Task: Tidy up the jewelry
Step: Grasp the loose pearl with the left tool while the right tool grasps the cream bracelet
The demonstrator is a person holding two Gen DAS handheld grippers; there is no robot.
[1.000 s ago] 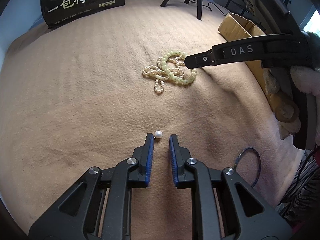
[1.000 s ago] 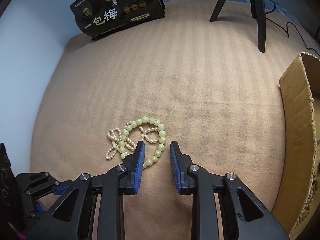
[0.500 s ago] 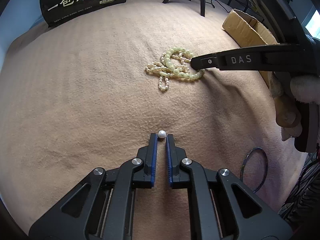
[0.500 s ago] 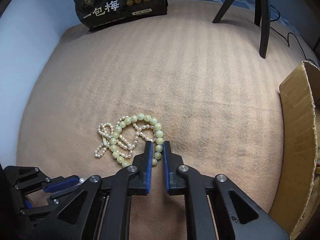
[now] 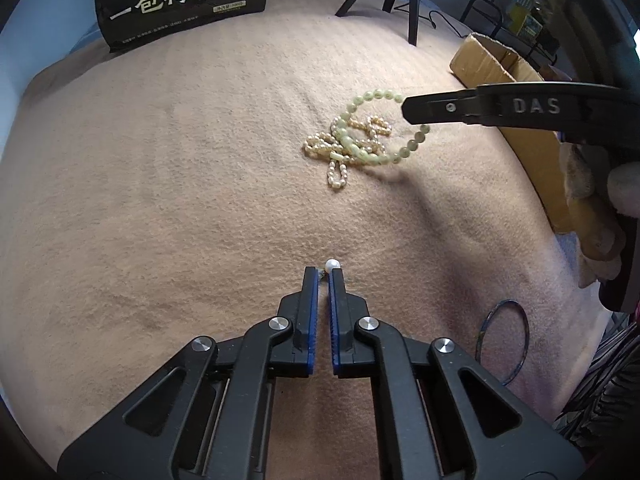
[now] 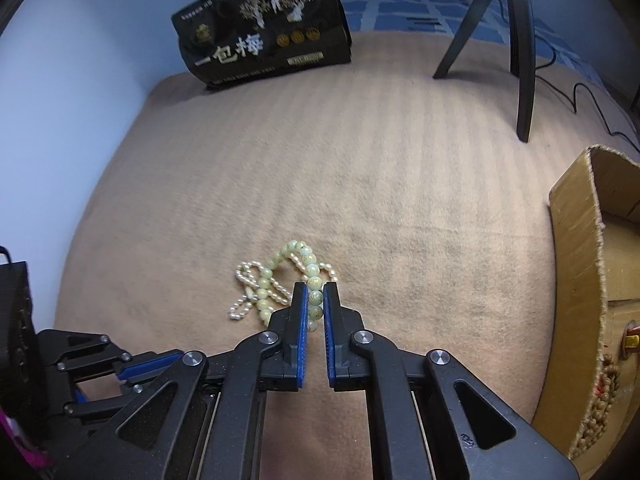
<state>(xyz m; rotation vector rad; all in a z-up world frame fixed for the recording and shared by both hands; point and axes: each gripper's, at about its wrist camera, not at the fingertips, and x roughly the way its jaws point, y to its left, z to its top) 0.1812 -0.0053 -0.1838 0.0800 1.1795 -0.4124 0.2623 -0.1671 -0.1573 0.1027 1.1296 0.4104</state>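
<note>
The green bead bracelet (image 6: 313, 280) sits between the blue pads of my right gripper (image 6: 315, 288) — the jaws are pinched in on its beads, and in the left wrist view one side of the loop hangs raised off the cloth from the tip of that gripper while the other side lies in the tangle. That tangle is a pearl strand (image 6: 250, 292), cream-coloured, lying on the tan blanket (image 6: 400, 160) and crossing through the bracelet's loop.

Nearer to me, my left gripper (image 5: 323, 274) has its jaws drawn almost together, with only a thin slit between the pads. A single white pearl (image 5: 332, 266) rests right at its tips, against the right-hand pad; something small and dark shows in the slit, but I cannot tell whether it is held.

A thin dark bangle (image 5: 504, 340) lies flat on the blanket to my right. Farther right stands an open cardboard box (image 6: 576, 280). At the far edge are a black printed bag (image 6: 264, 32) and black tripod legs (image 6: 520, 40).
</note>
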